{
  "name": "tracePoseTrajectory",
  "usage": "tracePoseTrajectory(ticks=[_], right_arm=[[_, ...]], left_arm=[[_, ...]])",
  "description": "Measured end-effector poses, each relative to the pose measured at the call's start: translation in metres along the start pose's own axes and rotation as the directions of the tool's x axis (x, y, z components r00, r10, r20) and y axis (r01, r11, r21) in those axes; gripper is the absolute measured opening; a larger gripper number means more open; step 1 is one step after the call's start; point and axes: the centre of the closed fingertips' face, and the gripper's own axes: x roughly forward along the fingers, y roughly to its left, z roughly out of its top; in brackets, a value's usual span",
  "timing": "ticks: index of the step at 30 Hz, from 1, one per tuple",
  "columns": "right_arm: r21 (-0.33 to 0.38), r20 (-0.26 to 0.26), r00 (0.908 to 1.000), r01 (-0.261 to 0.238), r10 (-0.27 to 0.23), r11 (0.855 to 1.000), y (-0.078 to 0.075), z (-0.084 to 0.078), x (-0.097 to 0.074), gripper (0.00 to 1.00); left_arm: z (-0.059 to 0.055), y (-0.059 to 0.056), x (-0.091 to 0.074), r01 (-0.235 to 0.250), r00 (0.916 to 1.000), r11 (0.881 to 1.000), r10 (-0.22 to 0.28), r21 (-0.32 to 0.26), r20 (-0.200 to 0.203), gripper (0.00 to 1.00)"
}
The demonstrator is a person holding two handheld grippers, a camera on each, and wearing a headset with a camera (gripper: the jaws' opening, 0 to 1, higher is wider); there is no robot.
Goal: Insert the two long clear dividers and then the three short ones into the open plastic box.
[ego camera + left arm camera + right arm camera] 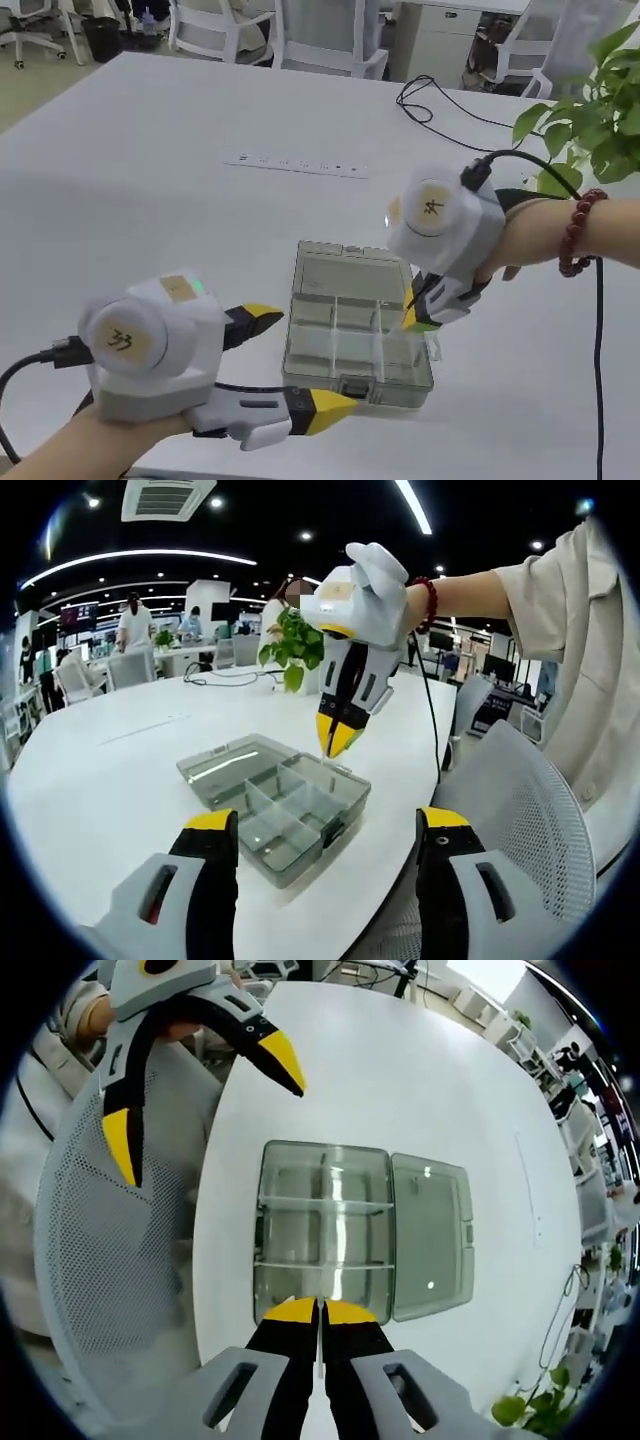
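Right gripper (415,322), jaws clenched on what looks a clear short divider (420,344), hangs over the box (300,372) right end to slot it; left gripper (300,360) jaws released, idle at box front.

L sticker (122,340), round, tan, on rear cap of L gripper (308,360) by tabletop's near-left corner: handwritten "33" in dark ink, slightly tilted, clear to read. R sticker (432,208), same round tan type, on rear cap of R gripper (416,322) toward tabletop's right edge: two handwritten chars turned sideways, approx. "34"; 1st char uncertain. Square patch (180,288), tan, on top of L gripper next to green light (198,288): blank as far as can be told. White strip (297,163) mid-tabletop toward far edge: row of tiny dark marks, too small to read. In both gripper views: nothing legible.
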Motion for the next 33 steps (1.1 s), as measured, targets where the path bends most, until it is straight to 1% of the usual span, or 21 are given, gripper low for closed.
tracePoseTrajectory(ticks=[5, 9, 12, 15, 19, 27, 30, 33], right_arm=[[0.012, -0.014, 0.9999, -0.003, 0.003, 1.0, -0.004, -0.001, 0.005, 0.02], [0.015, -0.029, 0.9995, -0.015, 0.016, 1.0, -0.006, -0.003, 0.009, 0.02], [0.015, -0.028, 0.9994, -0.022, 0.022, 1.0, -0.007, -0.002, 0.01, 0.02], [0.012, -0.025, 0.9989, -0.039, 0.039, 0.999, -0.005, 0.0, 0.012, 0.02], [-0.001, -0.037, 0.9986, -0.038, 0.038, 0.999, -0.005, 0.0, 0.015, 0.02], [0.008, -0.067, 0.9964, -0.05, 0.051, 0.999, -0.005, -0.001, 0.019, 0.02], [-0.003, -0.084, 0.9948, -0.057, 0.057, 0.998, -0.005, -0.001, 0.023, 0.02], [0.003, -0.093, 0.9931, -0.072, 0.072, 0.997, -0.006, -0.002, 0.025, 0.02]], left_arm=[[-0.001, 0.0, 0.0, -0.001, 1.0, 1.0, 0.001, 0.003, -0.007, 0.76], [-0.001, 0.001, -0.001, -0.006, 1.0, 1.0, 0.006, -0.004, -0.002, 0.76], [-0.001, 0.002, -0.002, -0.008, 1.0, 1.0, 0.008, -0.008, 0.002, 0.76], [-0.001, 0.001, -0.001, -0.007, 1.0, 1.0, 0.007, -0.009, 0.0, 0.76], [-0.001, 0.002, -0.001, -0.005, 1.0, 1.0, 0.005, -0.01, 0.001, 0.76], [0.0, 0.002, 0.0, -0.004, 1.0, 1.0, 0.005, -0.011, 0.001, 0.76], [-0.001, 0.004, 0.001, -0.008, 0.9999, 1.0, 0.008, -0.005, -0.007, 0.75], [-0.001, 0.007, 0.002, -0.013, 0.9997, 1.0, 0.013, 0.002, -0.02, 0.74]])
